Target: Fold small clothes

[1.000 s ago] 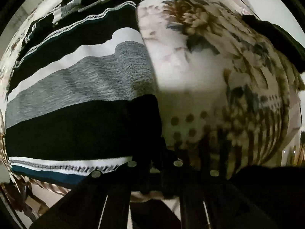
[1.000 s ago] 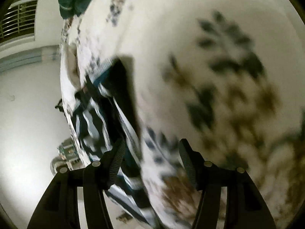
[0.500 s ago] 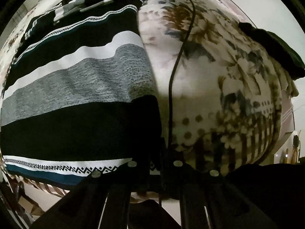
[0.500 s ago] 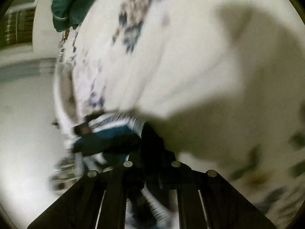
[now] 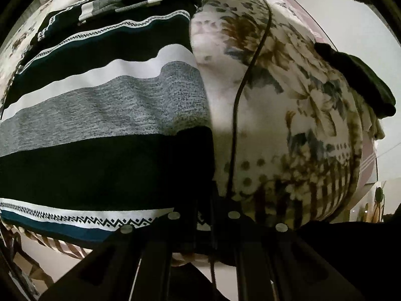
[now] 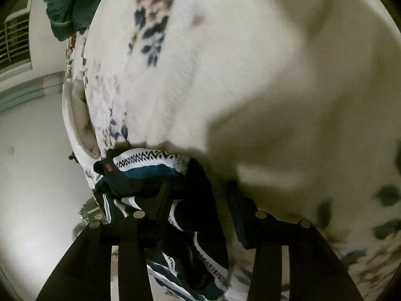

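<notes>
While the left gripper (image 5: 204,215) has its fingers pressed together on the near hem corner of the striped knit garment (image 5: 100,115), the right gripper (image 6: 200,205) stands apart, the fabric's bunched far edge (image 6: 150,165) lying between its fingers. The garment lies spread on a floral blanket (image 5: 288,100). A thin black cable (image 5: 240,92) crosses that blanket. Farther off, a dark cloth (image 5: 363,85) and a green garment (image 6: 67,5) rest at its edges.

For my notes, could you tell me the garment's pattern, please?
The garment has black, white, grey and teal stripes with zigzag trim; left wrist view shows it best.
</notes>
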The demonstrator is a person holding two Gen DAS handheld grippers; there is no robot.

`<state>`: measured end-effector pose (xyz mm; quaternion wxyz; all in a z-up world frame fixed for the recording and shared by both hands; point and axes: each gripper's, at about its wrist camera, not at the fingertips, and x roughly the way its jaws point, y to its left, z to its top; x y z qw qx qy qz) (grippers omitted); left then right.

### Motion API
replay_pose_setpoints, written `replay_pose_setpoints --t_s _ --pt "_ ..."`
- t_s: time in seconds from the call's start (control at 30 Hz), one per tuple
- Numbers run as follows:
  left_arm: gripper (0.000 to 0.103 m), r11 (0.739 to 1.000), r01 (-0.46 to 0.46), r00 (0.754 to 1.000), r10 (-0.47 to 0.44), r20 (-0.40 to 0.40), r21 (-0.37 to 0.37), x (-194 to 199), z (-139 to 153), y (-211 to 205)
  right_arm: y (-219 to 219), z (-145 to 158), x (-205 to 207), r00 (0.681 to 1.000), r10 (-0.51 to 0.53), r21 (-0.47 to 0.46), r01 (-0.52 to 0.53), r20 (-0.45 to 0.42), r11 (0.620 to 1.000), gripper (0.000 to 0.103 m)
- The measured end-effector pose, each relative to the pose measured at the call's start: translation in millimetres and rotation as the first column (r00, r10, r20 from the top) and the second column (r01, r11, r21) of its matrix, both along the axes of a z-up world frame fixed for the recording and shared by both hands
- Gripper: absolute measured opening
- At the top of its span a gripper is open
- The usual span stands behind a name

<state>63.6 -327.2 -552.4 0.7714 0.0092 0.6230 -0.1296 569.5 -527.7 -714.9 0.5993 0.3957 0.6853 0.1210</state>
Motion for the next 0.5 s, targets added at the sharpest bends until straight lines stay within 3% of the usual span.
replay_pose_setpoints --t_s 0.03,0.17,0.37,0.5 --pt "0.005 1.000 0.000 1.000 0.000 0.002 0.001 -1 4 2 3 2 -1 1.000 0.007 -0.014 -0.007 0.010 1.000 0.010" --pt "0.005 1.000 -0.029 0.999 0.030 0.018 -0.006 -1 26 20 14 33 -1 0.997 0.045 -0.106 -0.037 0.069 0.994 0.009" --pt "0.005 0.982 -0.164 0.983 0.171 0.069 -0.095 4 80 82 60 114 13 0.981 0.146 -0.230 -0.115 0.125 0.966 0.009" --pt "0.005 0.949 -0.267 0.955 0.285 0.089 -0.170 0 115 142 129 181 24 0.958 0.246 -0.319 -0.190 0.146 0.928 0.009"
